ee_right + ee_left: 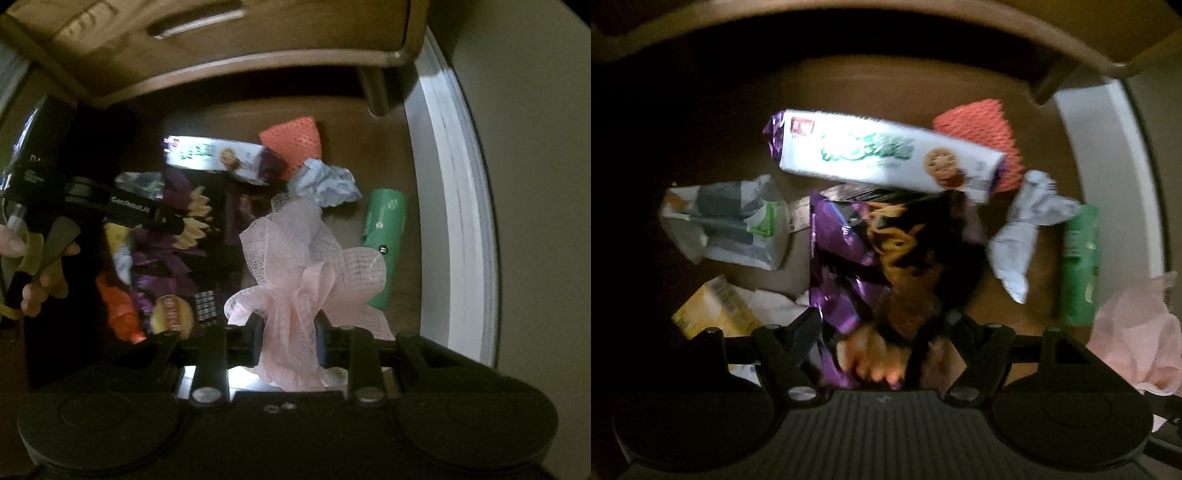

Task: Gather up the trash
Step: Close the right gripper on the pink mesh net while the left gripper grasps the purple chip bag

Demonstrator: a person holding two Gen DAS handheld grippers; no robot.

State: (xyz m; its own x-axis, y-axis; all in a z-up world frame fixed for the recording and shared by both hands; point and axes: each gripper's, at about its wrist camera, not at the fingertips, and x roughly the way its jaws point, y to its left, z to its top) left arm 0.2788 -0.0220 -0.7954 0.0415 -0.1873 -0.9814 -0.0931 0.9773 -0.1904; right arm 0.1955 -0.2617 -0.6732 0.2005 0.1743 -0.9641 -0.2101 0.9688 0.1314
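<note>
Trash lies heaped on the floor beneath both grippers. Right gripper [288, 341] pinches pink mesh netting [306, 254]; its loose folds may snag. Left gripper [882, 326] stands spread over the purple snack bag [849, 243], whose slick foil could slip

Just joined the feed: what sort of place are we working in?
Probably a room at home, on the floor: wooden furniture on a leg, white baseboard, snack wrappers lying about.
</note>
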